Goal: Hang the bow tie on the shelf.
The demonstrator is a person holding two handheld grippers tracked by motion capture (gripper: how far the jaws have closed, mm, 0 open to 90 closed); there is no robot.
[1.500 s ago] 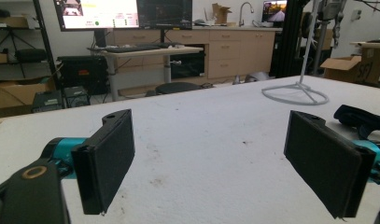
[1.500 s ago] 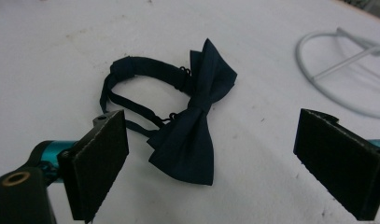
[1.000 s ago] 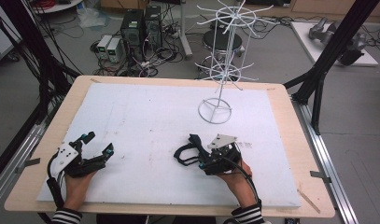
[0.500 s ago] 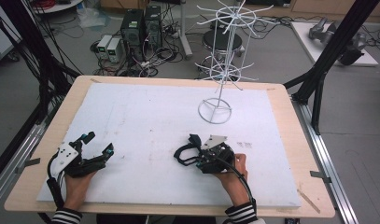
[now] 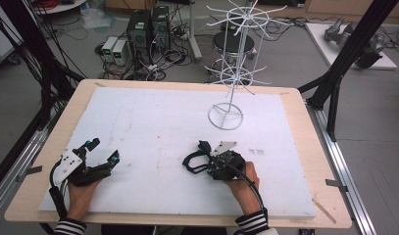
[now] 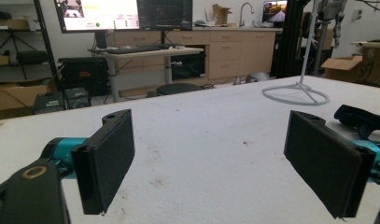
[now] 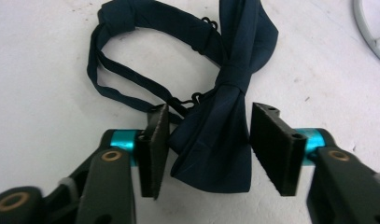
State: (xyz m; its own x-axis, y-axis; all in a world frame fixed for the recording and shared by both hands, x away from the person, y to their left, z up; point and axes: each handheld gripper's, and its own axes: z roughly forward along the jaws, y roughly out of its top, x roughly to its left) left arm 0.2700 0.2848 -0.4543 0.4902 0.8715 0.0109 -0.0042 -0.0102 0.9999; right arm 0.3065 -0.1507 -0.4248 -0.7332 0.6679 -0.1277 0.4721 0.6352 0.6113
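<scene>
A dark navy bow tie point(image 7: 215, 140) with its looped strap lies flat on the white foam board point(image 5: 153, 122) near the front middle. My right gripper point(image 7: 211, 112) reaches down over it. One wing of the bow tie point(image 5: 194, 159) sits between its two pads. The jaws have just been closing, and the pads stand right at the wing's edges without squeezing the cloth. In the high view my right gripper point(image 5: 207, 164) is held by a hand at the front. My left gripper point(image 5: 104, 150) rests at the front left, jaws wide open with nothing between them point(image 6: 211, 126).
A white wire display stand point(image 5: 226, 116) rises from a ring base at the back right of the board; its base point(image 6: 295, 95) also appears in the left gripper view. Black frame posts flank the wooden table point(image 5: 305, 147). Computers and cables lie on the floor beyond.
The right gripper's jaws have drawn in around the bow tie's wing, and the hand shifted slightly left. The left gripper has stayed put.
</scene>
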